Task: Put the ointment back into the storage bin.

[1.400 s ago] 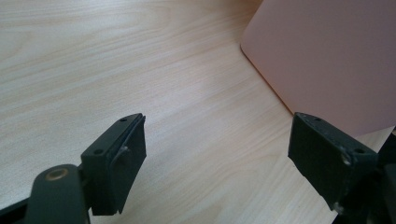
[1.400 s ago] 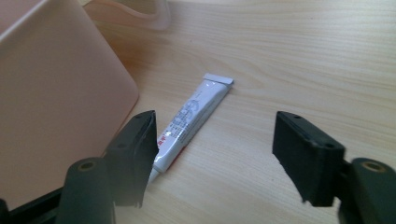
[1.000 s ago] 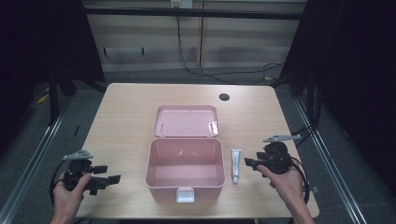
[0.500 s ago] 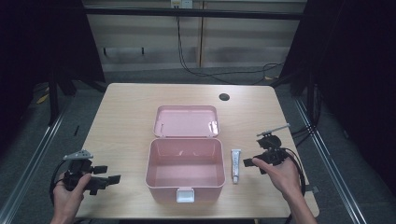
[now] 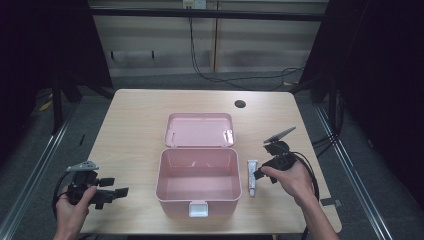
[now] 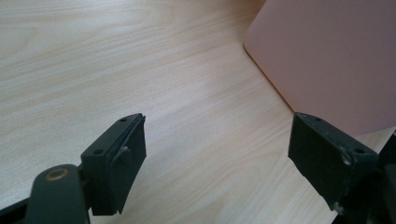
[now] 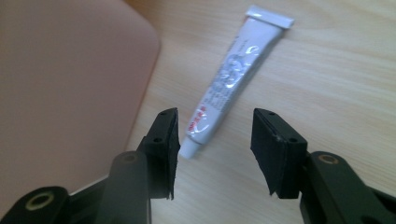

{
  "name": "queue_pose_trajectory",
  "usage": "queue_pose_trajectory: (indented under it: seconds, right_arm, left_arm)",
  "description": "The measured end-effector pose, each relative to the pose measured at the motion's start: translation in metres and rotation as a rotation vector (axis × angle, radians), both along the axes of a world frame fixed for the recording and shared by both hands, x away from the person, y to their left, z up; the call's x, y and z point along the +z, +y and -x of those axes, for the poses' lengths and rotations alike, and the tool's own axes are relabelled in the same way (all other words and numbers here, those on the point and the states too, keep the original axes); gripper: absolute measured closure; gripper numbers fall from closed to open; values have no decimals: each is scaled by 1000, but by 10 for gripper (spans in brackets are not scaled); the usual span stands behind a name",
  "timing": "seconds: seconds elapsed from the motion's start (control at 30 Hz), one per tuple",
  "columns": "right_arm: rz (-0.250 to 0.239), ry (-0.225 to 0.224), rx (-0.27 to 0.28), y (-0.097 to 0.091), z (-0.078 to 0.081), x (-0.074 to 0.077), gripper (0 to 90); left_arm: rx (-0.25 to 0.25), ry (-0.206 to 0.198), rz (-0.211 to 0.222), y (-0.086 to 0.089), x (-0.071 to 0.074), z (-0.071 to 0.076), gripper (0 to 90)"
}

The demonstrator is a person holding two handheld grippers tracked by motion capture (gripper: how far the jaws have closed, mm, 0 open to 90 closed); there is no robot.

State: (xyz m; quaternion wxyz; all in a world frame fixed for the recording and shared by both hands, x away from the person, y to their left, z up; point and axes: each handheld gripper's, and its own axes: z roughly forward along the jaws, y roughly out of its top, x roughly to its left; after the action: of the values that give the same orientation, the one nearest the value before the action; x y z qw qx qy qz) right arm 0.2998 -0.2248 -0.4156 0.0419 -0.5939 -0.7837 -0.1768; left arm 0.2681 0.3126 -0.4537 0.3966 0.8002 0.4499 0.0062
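An open pink box [image 5: 198, 181] with its lid [image 5: 200, 129] laid back stands mid-table; its inside looks empty. A small white tube [image 5: 252, 177] lies on the table just right of the box. My right gripper [image 5: 261, 174] hovers tilted down over the tube's right side, open. In the right gripper view the tube [image 7: 234, 68] lies just beyond the open jaws, its capped end close between them, and the box's wall [image 7: 65, 84] stands at the left. My left gripper [image 5: 114, 192] rests open at the front left, pointing toward the box [image 6: 327, 56].
The wooden table [image 5: 135, 125] has a dark round hole [image 5: 240, 104] at the back right. The box's white latch [image 5: 198, 208] faces the front edge. Cables trail from both grippers. Dark floor and metal rails surround the table.
My right gripper has moved left and tipped down toward the tube. The left gripper has stayed where it was.
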Motion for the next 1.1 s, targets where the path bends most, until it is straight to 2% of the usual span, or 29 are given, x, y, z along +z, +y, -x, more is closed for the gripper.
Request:
queue_pose_trajectory:
  seconds: [0.1, 0.33, 0.47, 0.5, 0.8, 0.9, 1.03, 1.1]
  right_arm:
    - [42, 8, 9, 5, -2, -1, 549]
    - [93, 58, 25, 13, -9, -5, 568]
    - [107, 71, 30, 18, -13, -10, 576]
    - [125, 67, 36, 19, -14, -11, 576]
    - [133, 91, 25, 27, -19, -20, 598]
    - [168, 102, 26, 31, -20, -25, 599]
    - [171, 105, 23, 36, -22, -27, 600]
    - [190, 106, 24, 37, -23, -29, 600]
  left_arm:
    - [-8, 1, -3, 0, 0, -1, 190]
    - [-10, 4, -3, 0, 0, 0, 190]
    - [-8, 5, -3, -1, 0, 0, 190]
    - [-7, 7, -2, -1, 0, 0, 190]
    - [-5, 7, -4, -1, 0, 0, 190]
    - [-6, 8, -5, -1, 0, 0, 190]
    - [-13, 11, -9, -1, 0, -1, 190]
    - [-8, 9, -7, -1, 0, -1, 190]
